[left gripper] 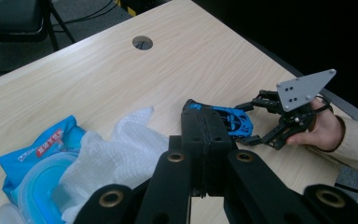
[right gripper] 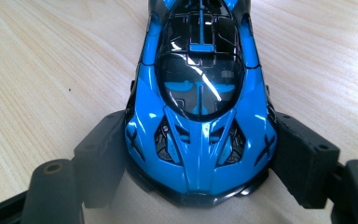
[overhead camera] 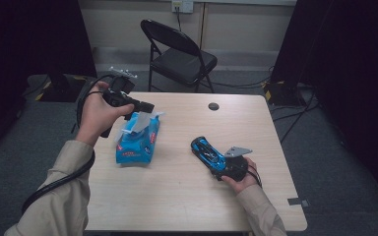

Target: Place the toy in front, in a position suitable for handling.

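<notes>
A blue wet-wipe pack lies on the left half of the table, its lid end near me in the left gripper view. A white wipe rises out of it up to my left gripper. That gripper's jaws are pressed together, with the wipe bunched against their left side. On the right half, my right gripper is shut on the rear of a blue toy car, which rests on the table. Both pads press the car's flanks. The left gripper view also shows this car.
A black folding chair stands beyond the far edge of the table. A round cable hole sits near the far edge. Cables run over the grey floor at the right. Bare wood lies between the pack and the car.
</notes>
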Motion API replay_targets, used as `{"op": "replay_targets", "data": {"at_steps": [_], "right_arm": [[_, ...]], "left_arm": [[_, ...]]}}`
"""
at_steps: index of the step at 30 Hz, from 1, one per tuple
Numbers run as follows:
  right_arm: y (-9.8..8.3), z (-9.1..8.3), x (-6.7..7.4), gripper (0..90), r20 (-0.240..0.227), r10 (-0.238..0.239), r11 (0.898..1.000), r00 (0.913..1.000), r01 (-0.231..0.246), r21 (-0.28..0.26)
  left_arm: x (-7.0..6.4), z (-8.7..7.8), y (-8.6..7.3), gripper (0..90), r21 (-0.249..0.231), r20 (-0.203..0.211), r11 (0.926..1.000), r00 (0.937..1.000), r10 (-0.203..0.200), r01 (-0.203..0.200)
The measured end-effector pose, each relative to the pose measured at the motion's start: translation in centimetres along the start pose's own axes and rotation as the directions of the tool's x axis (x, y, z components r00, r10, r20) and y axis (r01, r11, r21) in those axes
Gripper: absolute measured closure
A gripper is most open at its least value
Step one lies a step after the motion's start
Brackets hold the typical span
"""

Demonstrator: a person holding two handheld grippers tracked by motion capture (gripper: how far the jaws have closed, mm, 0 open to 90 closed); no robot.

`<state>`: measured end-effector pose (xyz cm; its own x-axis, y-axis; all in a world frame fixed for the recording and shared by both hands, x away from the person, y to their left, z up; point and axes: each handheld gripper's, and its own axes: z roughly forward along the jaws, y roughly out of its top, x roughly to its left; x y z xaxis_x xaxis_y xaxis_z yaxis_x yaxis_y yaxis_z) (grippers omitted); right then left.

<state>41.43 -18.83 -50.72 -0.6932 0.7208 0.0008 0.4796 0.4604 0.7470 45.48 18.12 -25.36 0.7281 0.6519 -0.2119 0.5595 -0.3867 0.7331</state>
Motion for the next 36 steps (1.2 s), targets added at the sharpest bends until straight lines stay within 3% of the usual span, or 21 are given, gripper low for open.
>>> {"op": "replay_targets", "data": {"at_steps": [2, 4, 11, 20, 27, 32, 36], "right_arm": [[0.0, 0.0, 0.0, 25.1, 0.0, 0.0, 1.0, 1.0, 0.0, 0.0], [0.0, 0.0, 0.0, 25.2, 0.0, 0.0, 1.0, 1.0, 0.0, 0.0], [0.0, 0.0, 0.0, 25.2, 0.0, 0.0, 1.0, 1.0, 0.0, 0.0], [0.0, 0.0, 0.0, 25.1, 0.0, 0.0, 1.0, 1.0, 0.0, 0.0], [0.0, 0.0, 0.0, 25.1, 0.0, 0.0, 1.0, 1.0, 0.0, 0.0], [0.0, 0.0, 0.0, 25.2, 0.0, 0.0, 1.0, 1.0, 0.0, 0.001], [0.0, 0.0, 0.0, 25.1, 0.0, 0.0, 1.0, 1.0, 0.0, 0.0]], "left_arm": [[-0.3, -0.2, 0.3, 90.0, -0.024, 0.027, 0.9996, 0.9996, -0.012, 0.012], [-0.5, -0.4, 0.7, 89.9, -0.029, 0.015, 0.9996, 0.9999, 0.0, 0.0], [-2.1, -0.3, 1.6, 89.9, -0.046, 0.056, 0.9986, 0.998, 0.029, -0.026], [-3.9, 2.3, 0.8, 89.9, -0.029, 0.131, 0.9984, 0.9901, 0.052, -0.049], [-4.5, 5.9, -1.8, 89.9, 0.027, 0.178, 0.9983, 0.983, 0.045, -0.051], [-4.6, 9.2, -5.3, 89.9, 0.084, 0.226, 0.996, 0.9742, 0.009, -0.029], [-4.1, 11.7, -8.3, 89.9, 0.137, 0.233, 0.9905, 0.9722, -0.022, -0.011]]}}
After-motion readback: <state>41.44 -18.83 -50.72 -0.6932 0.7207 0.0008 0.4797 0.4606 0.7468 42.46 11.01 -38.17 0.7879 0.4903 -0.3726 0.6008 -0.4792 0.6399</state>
